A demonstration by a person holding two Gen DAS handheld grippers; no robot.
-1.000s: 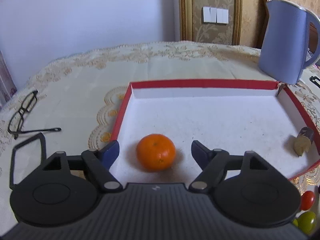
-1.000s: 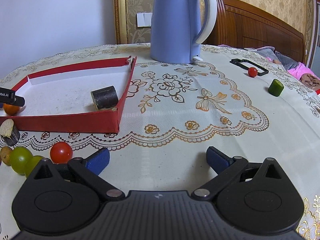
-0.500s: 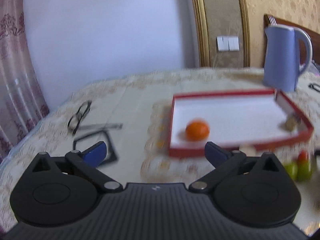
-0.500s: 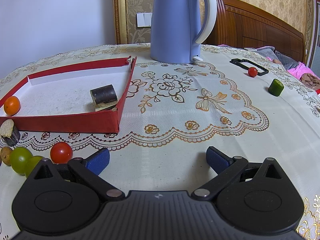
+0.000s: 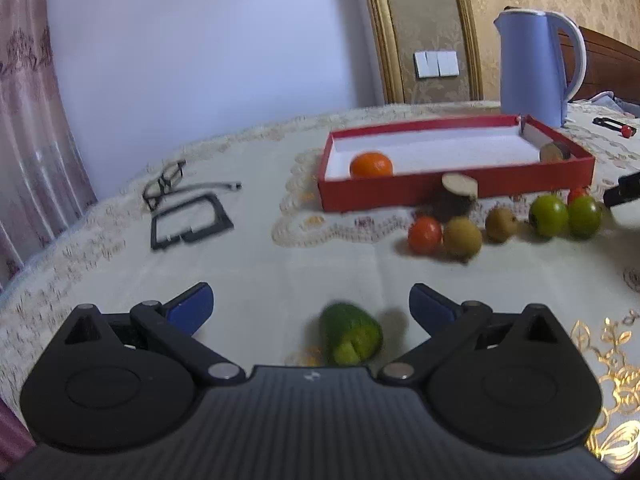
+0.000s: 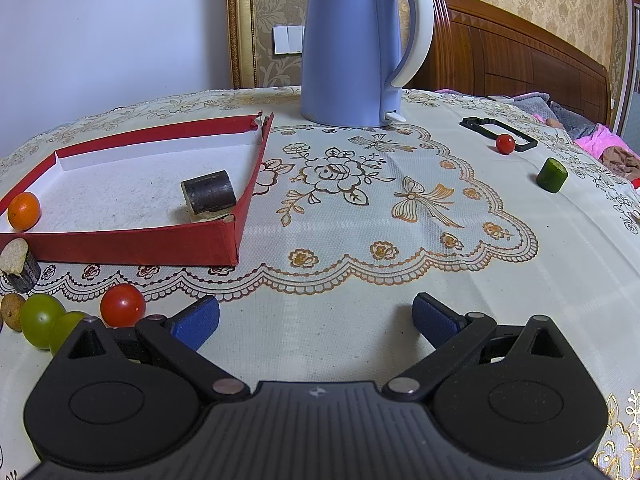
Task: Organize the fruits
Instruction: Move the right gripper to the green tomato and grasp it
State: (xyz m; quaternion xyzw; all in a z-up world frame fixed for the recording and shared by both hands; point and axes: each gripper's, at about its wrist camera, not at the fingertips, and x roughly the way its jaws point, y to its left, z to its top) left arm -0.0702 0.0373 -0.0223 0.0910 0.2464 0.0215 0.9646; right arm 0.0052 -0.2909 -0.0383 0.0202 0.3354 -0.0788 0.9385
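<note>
Cucumber piece [image 5: 352,338]: on worktop, well short of the red tray [image 5: 456,192], between the wide-open left claw [image 5: 311,307]; blurred, probably firm, slick-skinned; grip its curved sides. Right claw [image 6: 316,314] open, empty.

Left tongs [image 5: 311,306] and right tongs [image 6: 316,314] are identical: black ribbed housing with a small white centre mark, two round discs, angled black linkage arms on silver pivot screws, and textured blue fingertip pads [image 5: 192,308].
</note>
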